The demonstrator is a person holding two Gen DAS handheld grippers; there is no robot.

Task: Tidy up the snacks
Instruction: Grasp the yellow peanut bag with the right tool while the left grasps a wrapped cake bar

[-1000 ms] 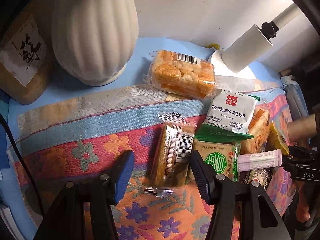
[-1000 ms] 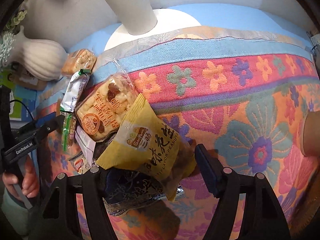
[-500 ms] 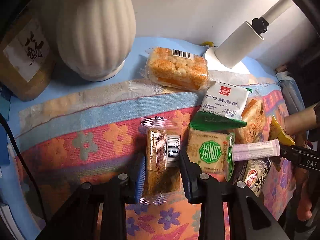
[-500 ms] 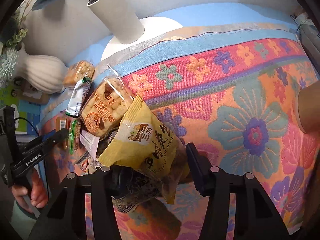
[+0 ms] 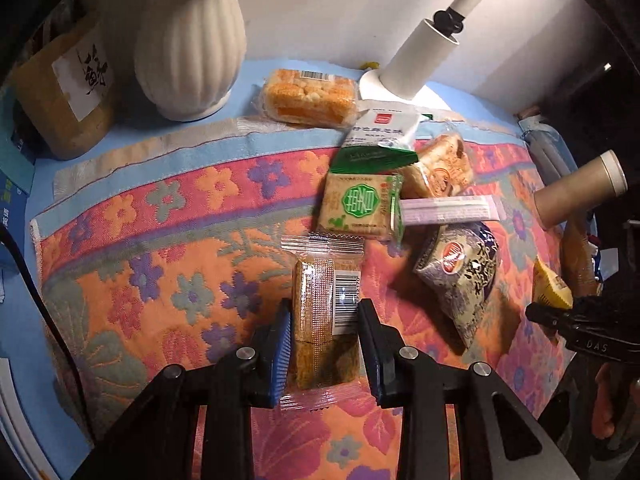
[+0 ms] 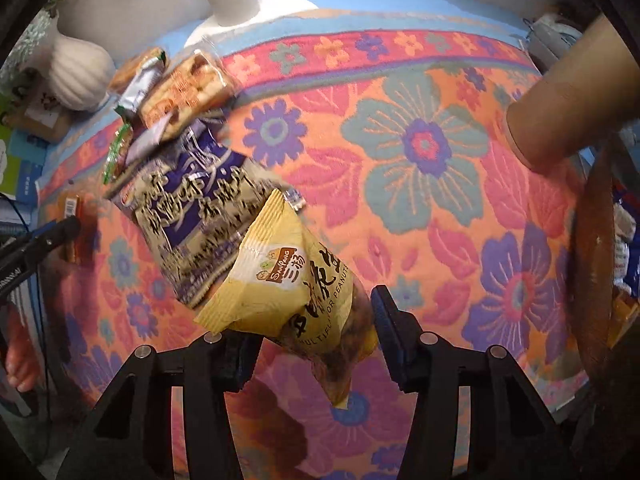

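Observation:
My left gripper [image 5: 324, 312] is shut on a brown cake bar [image 5: 316, 280] in a clear wrapper, over the floral cloth [image 5: 160, 260], a little in front of the snack pile. My right gripper [image 6: 312, 320] is shut on a yellow peanut bag [image 6: 288, 280], which tilts between its fingers; its corner [image 5: 550, 288] shows at the right edge of the left wrist view. A purple-grey bag [image 6: 192, 216] lies on the cloth just left of it. The green cracker pack [image 5: 360, 204], pink stick [image 5: 452, 210] and white-green pack [image 5: 380, 136] stay in the pile.
A white ribbed vase [image 5: 188, 40], a brown box [image 5: 64, 92] and a white lamp [image 5: 424, 60] stand along the back wall. An orange rice cake [image 5: 310, 96] lies by the vase. A cardboard tube [image 6: 560, 100] juts in at the right. A person's hand [image 6: 20, 360] holds the left gripper.
The left jaws closed on the cake bar and drew it away from the pile. The right jaws closed on the yellow bag and carried it right, uncovering the purple-grey bag.

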